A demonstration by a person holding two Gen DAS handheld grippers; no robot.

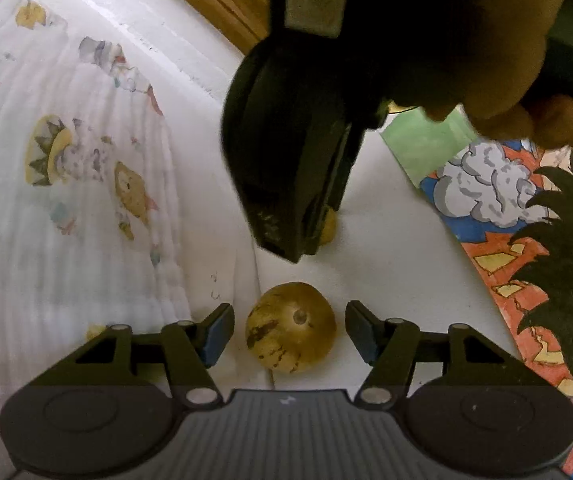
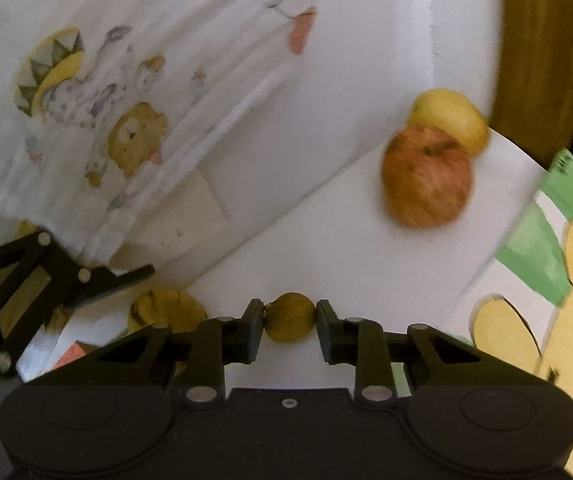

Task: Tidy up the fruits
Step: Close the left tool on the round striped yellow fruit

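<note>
Two brown fruits (image 2: 289, 317), one red apple (image 2: 426, 176), one yellow fruit (image 2: 450, 114).

Small yellow-brown fruit (image 2: 289, 317) and larger speckled one (image 1: 291, 327) rest on white sheet.

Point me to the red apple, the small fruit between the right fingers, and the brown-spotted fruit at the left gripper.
red apple (image 2: 426, 178), right wrist view, front skin
small fruit (image 2: 290, 318), right wrist view, centre
brown-spotted fruit (image 1: 290, 326), left wrist view, top

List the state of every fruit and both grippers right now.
Left gripper: open, straddling the fruit.
Mottled yellow-brown round fruit: on the white surface, not gripped.
Right gripper: shut on the small fruit.
Small yellow-green fruit: gripped.
Reddish apple: resting, touching yellow fruit.
</note>
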